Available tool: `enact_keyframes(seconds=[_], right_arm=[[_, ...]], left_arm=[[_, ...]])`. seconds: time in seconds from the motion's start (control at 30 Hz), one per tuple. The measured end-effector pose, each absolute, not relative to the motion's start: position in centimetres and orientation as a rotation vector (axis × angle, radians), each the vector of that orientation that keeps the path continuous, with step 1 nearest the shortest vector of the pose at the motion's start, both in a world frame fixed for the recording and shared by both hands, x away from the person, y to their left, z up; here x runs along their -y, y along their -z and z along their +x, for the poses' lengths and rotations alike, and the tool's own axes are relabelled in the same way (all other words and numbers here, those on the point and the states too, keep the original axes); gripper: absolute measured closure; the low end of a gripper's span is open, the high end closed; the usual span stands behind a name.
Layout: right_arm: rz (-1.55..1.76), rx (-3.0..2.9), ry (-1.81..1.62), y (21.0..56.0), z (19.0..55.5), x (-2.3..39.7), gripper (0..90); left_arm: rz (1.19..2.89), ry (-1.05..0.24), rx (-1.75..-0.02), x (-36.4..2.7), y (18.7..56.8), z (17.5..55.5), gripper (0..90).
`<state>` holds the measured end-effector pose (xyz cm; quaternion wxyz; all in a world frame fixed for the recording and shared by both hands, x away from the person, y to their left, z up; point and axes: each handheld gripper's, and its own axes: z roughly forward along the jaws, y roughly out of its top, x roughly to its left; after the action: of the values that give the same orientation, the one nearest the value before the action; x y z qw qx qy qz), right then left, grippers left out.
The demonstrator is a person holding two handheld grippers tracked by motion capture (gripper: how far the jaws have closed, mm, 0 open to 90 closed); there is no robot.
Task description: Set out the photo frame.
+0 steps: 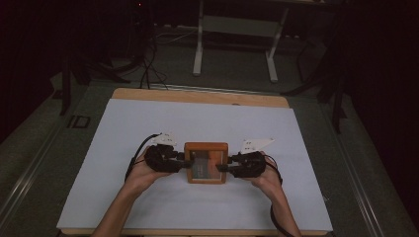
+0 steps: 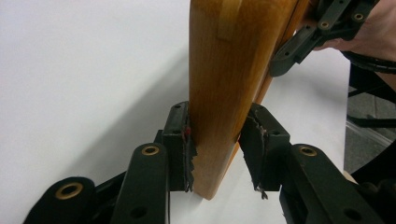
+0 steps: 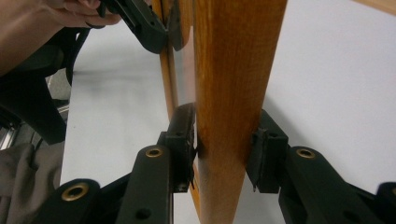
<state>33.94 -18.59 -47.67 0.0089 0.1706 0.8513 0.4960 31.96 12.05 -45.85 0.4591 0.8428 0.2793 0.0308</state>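
A small square wooden frame (image 1: 206,146) with a dark and reddish inside sits low over the white sheet (image 1: 197,123), near its front middle. My left gripper (image 1: 185,163) is shut on the frame's left side. In the left gripper view both toothed pads (image 2: 180,140) press the wooden edge (image 2: 219,70) of the frame, and the gripper's midpoint (image 2: 219,149) lies on the wood. My right gripper (image 1: 223,167) is shut on the opposite side, its pads (image 3: 184,135) clamped on the wood (image 3: 233,70). I cannot tell whether the frame touches the sheet.
The white sheet covers a wooden tabletop (image 1: 197,96) with free room all around the frame. Behind the table stands a white-legged stand (image 1: 237,39), and cables (image 1: 148,69) trail over the dark floor. The person's forearms (image 1: 123,197) enter from the bottom.
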Motion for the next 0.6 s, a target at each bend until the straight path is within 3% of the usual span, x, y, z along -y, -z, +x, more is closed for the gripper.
enact_keyframes(seconds=[0.6], right_arm=[[0.561,-2.727,-1.53,49.0,34.0,17.0,65.7]], left_arm=[[2.064,-0.037,-0.728,-13.6,46.4,32.0,64.7]])
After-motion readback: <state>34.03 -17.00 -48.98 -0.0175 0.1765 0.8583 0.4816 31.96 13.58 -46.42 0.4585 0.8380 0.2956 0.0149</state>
